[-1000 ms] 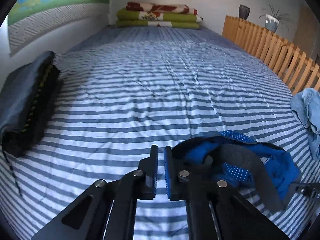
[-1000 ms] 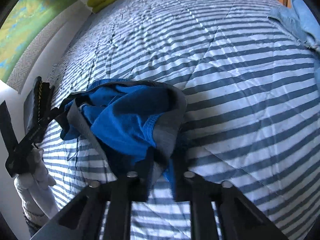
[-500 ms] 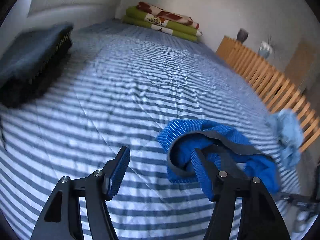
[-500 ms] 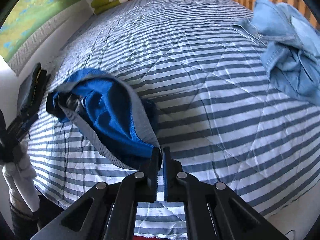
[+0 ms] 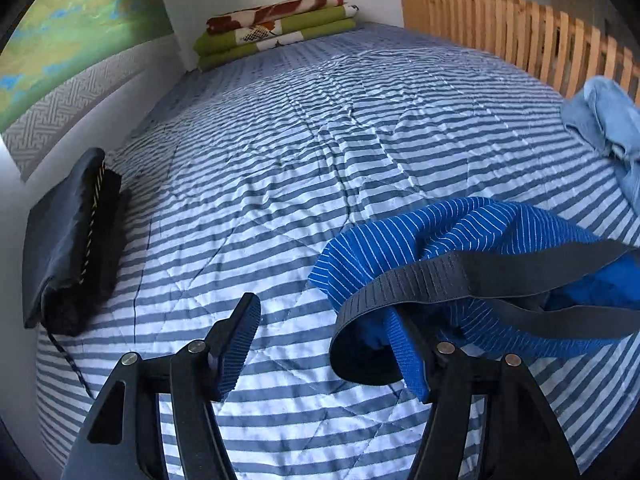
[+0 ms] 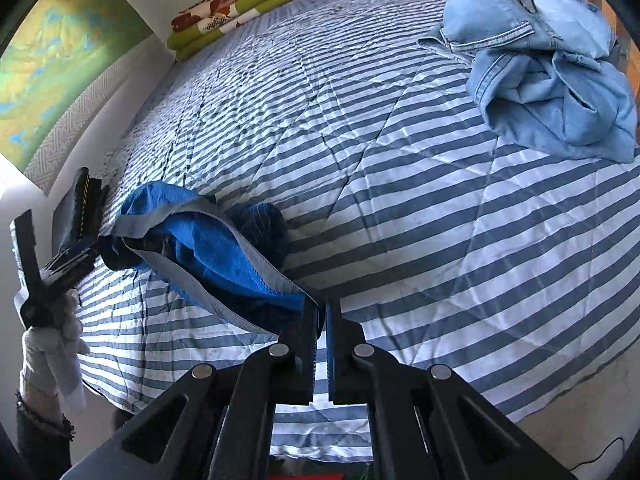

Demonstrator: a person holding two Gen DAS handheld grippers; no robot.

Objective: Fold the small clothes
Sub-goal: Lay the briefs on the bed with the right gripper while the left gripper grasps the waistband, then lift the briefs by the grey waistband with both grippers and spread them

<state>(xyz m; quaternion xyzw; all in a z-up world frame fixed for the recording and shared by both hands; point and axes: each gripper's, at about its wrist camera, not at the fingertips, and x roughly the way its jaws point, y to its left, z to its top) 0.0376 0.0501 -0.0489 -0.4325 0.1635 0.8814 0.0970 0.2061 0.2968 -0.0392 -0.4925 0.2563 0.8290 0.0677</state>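
Blue pinstriped briefs (image 5: 460,232) with a grey waistband (image 5: 440,280) hang stretched between my two grippers, just above the striped bed cover (image 5: 320,140). My left gripper (image 5: 324,340) is open; its right finger (image 5: 404,344) sits inside the waistband loop and its left finger is outside, over the cover. In the right wrist view the briefs (image 6: 224,248) run from the left gripper (image 6: 60,264), held by a gloved hand (image 6: 48,344), to my right gripper (image 6: 320,316). That gripper is shut on the waistband edge.
A folded black garment (image 5: 68,240) lies at the bed's left edge. A crumpled light-blue denim piece (image 6: 552,80) sits at the right side. Folded green and red blankets (image 5: 276,24) lie at the far end. A wooden slat rail (image 5: 520,36) borders the right.
My left gripper went from shut to open, and its right finger now sits inside the waistband. The right gripper pulled back with the briefs, stretching the band out.
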